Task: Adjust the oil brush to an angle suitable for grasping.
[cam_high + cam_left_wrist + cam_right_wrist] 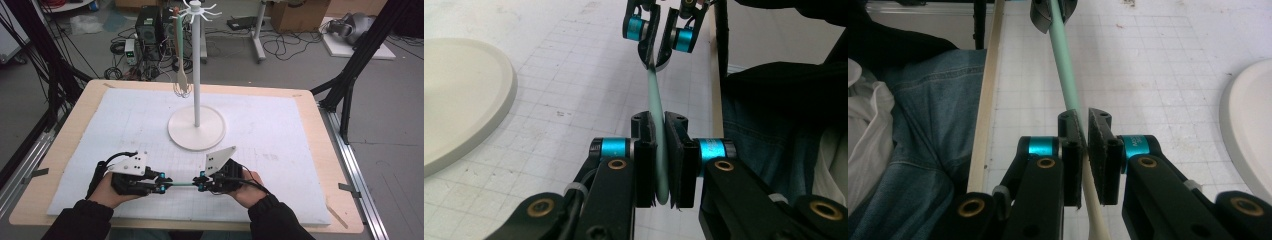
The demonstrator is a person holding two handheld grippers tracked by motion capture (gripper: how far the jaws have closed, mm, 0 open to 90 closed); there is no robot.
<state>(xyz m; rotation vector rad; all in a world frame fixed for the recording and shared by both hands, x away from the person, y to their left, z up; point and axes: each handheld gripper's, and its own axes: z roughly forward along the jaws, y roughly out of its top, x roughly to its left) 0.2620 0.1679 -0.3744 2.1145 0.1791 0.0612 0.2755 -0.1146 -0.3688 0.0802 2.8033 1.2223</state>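
The left gripper [161, 184] and the right gripper [201, 183] face each other above the near part of the mat [280, 140], which lies on the table [325, 150]. A thin utensil [182, 184] spans level between them, one end in each gripper's jaws. Beyond both grippers, farther from the person, the stand's round base [196, 129] sits on the mat, slightly nearer the right gripper. A whisk [182, 75] hangs from the stand's top, behind and above the left gripper.
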